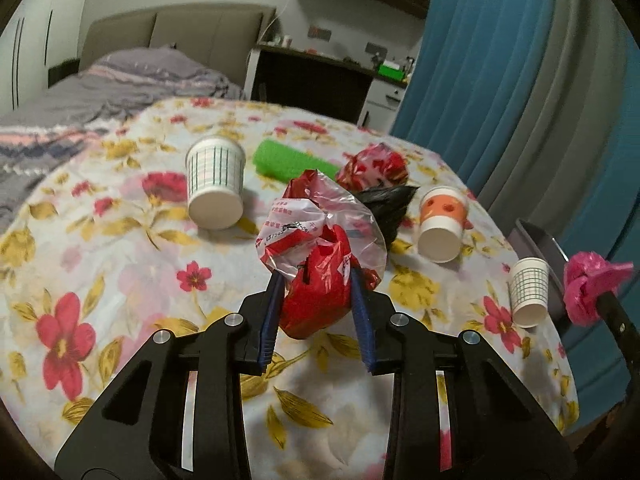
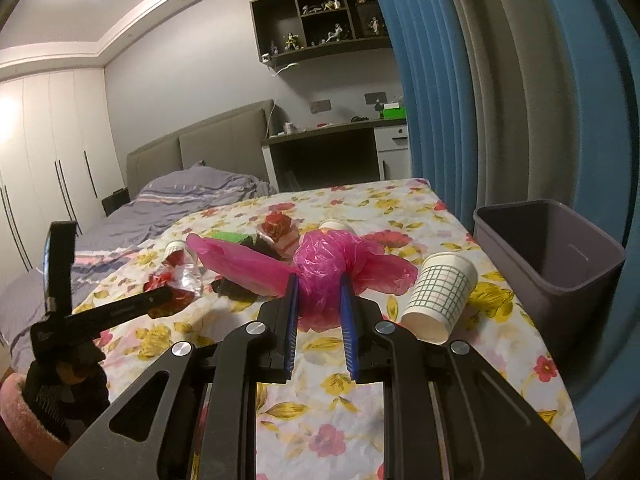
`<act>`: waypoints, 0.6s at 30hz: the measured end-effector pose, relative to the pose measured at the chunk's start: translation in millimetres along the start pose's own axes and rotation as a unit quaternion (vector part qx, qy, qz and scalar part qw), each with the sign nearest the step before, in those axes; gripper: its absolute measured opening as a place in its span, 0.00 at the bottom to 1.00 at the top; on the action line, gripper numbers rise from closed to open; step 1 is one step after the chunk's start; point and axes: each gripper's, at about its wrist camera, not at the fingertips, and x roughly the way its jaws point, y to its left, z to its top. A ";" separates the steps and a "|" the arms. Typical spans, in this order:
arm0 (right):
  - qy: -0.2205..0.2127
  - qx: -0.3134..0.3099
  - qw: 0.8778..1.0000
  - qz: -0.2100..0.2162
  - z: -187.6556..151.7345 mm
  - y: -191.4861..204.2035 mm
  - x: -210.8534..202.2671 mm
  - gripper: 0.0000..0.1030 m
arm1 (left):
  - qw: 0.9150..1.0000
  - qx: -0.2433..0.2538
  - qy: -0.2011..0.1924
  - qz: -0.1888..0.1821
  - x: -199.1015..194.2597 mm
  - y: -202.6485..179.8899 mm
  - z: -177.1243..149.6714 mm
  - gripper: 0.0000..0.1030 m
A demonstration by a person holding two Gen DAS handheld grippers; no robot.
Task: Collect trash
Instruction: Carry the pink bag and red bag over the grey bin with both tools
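Note:
In the left wrist view my left gripper point(image 1: 316, 280) is shut on a crumpled red and clear plastic bag point(image 1: 316, 236), held just above the flowered tablecloth point(image 1: 120, 264). In the right wrist view my right gripper point(image 2: 318, 284) is shut on a crumpled pink plastic bag point(image 2: 320, 264); that pink bag point(image 1: 588, 288) also shows at the right edge of the left wrist view. A grey bin point(image 2: 556, 256) stands open at the table's right edge. Loose on the cloth lie a checked paper cup point(image 1: 216, 184), an orange-banded cup point(image 1: 442, 224), a small checked cup point(image 2: 440, 296), a green wrapper point(image 1: 288, 160), a red wrapper point(image 1: 372, 166) and a black bag point(image 1: 388, 204).
A bed with a grey striped cover point(image 2: 168, 204) lies behind the table on the left. Blue curtains point(image 2: 500, 80) hang close on the right, behind the bin. A desk point(image 2: 332, 148) and wall shelves point(image 2: 320, 16) stand at the far wall. The left gripper's body point(image 2: 100, 312) shows at the left.

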 end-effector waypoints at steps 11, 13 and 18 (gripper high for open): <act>-0.033 0.011 0.999 -0.011 8.0 -14.2 -29.8 0.20 | 0.998 0.039 -0.037 -0.013 -30.4 -29.6 6.2 0.31; -0.041 0.010 0.999 -0.014 9.4 -16.6 -37.2 0.20 | 0.998 0.043 -0.043 -0.017 -35.4 -35.7 7.1 0.31; -0.061 0.009 0.998 -0.025 15.8 -25.5 -50.6 0.20 | 0.996 0.065 -0.060 -0.021 -46.4 -56.3 10.6 0.31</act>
